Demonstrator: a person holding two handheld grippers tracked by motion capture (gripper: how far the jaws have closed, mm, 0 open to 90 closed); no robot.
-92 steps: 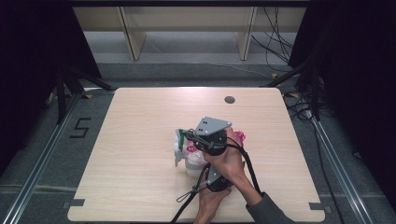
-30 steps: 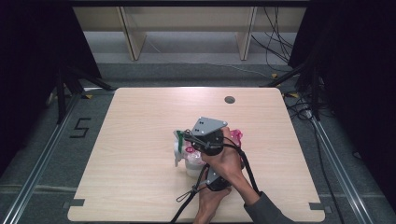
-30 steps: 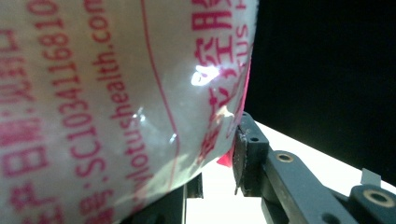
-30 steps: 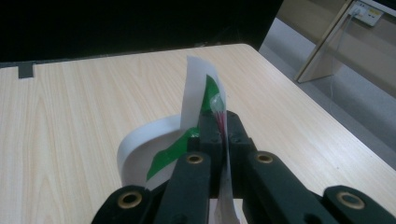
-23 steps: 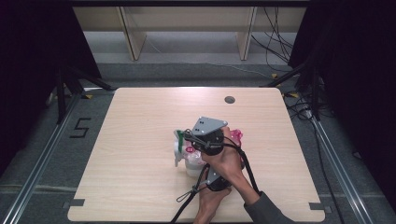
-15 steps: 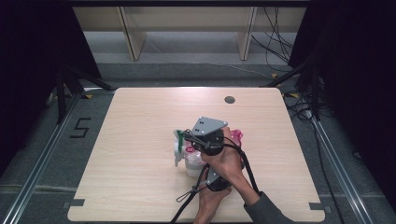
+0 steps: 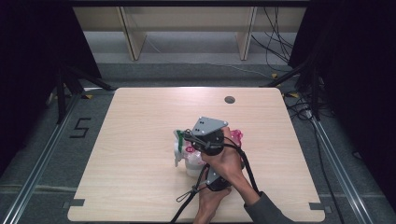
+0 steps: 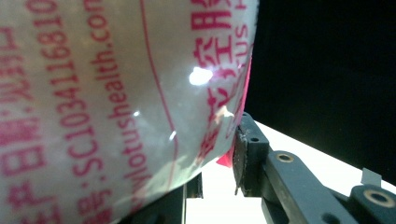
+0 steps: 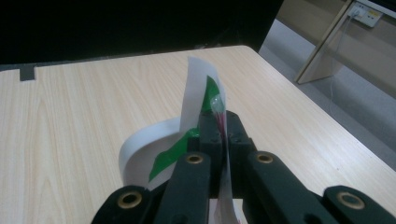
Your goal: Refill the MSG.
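A white tub with red print stands at the middle front of the table. Its printed wall sits between the jaws of my left gripper, which is shut on it, the right pad against the tub's edge. My right gripper, with the grey plate on top, hovers over the tub and points left. Seen from its own camera, my right gripper is shut on a white-and-green film strip that curls upright from the tub. The same film strip shows at the tub's left.
Something pink lies just right of the tub, partly behind the right hand. A round cable hole sits near the table's far edge. Gripper cables trail over the front edge. Bare tabletop surrounds the hands.
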